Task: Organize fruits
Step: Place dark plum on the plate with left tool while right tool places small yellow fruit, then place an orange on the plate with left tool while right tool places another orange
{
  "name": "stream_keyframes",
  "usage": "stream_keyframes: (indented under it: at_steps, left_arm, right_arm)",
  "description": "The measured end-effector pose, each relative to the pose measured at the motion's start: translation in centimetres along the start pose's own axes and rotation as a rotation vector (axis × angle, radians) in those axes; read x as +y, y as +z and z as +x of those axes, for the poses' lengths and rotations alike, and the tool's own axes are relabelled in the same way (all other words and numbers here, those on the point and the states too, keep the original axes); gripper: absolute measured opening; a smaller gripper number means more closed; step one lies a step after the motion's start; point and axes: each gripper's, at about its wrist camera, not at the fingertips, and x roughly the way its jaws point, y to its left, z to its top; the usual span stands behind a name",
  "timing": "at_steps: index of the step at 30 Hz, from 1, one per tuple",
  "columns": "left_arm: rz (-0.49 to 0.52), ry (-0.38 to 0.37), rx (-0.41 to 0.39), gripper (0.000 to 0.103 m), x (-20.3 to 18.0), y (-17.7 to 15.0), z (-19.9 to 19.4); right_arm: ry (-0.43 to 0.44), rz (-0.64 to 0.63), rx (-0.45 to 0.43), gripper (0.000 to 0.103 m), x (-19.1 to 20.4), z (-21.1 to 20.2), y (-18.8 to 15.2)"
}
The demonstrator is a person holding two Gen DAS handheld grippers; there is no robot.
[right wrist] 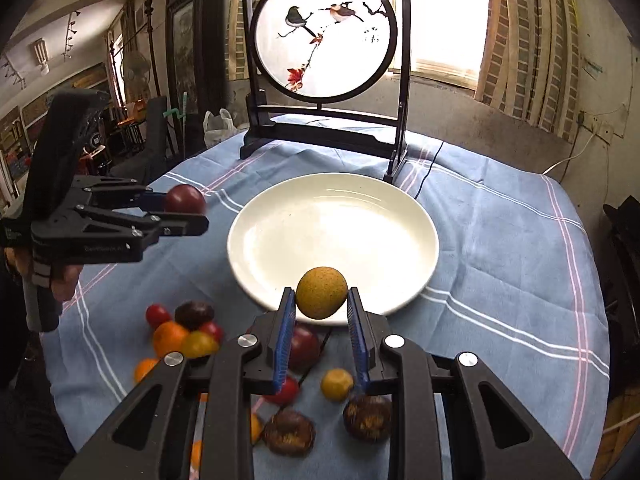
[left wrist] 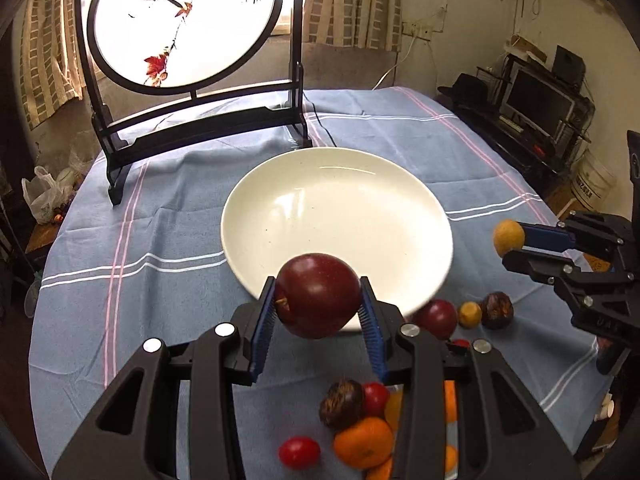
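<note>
While both grippers hang above the blue cloth:
Left gripper: clamps a dark red apple.
Right gripper: pinches a yellow-brown fruit.
Plate: white (bare), at 12 o'clock.
Loose fruit pile: at 6 o'clock.

plate: glossy ceramic | tablecloth: matt woven cloth | plum: smooth, shiny

my left claw is matte black plastic, angular arms with triangular cut-outs, round silver bolt heads at the joints behind ribbed blue pads. my right claw matches it. faint pale lettering marks the left one's side, above its grey ridged handle.
</note>
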Motion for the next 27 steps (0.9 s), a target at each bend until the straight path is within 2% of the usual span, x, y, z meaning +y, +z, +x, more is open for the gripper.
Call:
stream_keyframes:
  at_steps: [6, 12, 13, 14, 15, 16, 20, 23, 27]
  left_arm:
    - [-0.001, 0.051, 0.103, 0.039, -0.5, 2.1, 5.7]
    - [-0.024, 0.078, 0.143, 0.041, 0.1, 2.4, 8.3]
    - [-0.022, 0.082, 0.140, 0.051, 0.2, 2.5, 8.4]
    - [-0.024, 0.087, 0.134, 0.064, 0.2, 2.6, 8.4]
    - [-0.028, 0.093, 0.121, 0.067, 0.3, 2.7, 8.1]
    - [-0.030, 0.092, 0.108, 0.068, 0.4, 2.7, 7.6]
    - [-0.015, 0.080, 0.058, 0.068, 0.5, 2.0, 5.0]
    - [0.001, 0.061, 0.009, 0.068, 0.5, 0.3, 1.9]
    - [0.038, 0.031, -0.020, 0.068, 0.0, -3.7, -1.8]
  right_arm:
    - [-0.011, 0.049, 0.077, 0.026, -1.8, 6.4, 2.4]
    - [-0.035, 0.060, 0.128, 0.028, -2.8, 9.7, 3.0]
    - [-0.038, 0.061, 0.132, 0.033, -2.8, 10.0, 2.9]
    - [-0.047, 0.063, 0.132, 0.048, -3.0, 10.1, 3.0]
    - [-0.061, 0.066, 0.122, 0.053, -3.0, 10.0, 3.0]
    - [-0.075, 0.071, 0.103, 0.053, -3.1, 9.6, 3.1]
    - [-0.036, 0.071, 0.070, 0.053, -2.8, 6.7, 2.4]
    - [0.018, 0.043, 0.050, 0.054, -1.6, 3.2, 0.7]
    - [0.130, -0.007, 0.044, 0.061, 1.3, -1.8, -3.5]
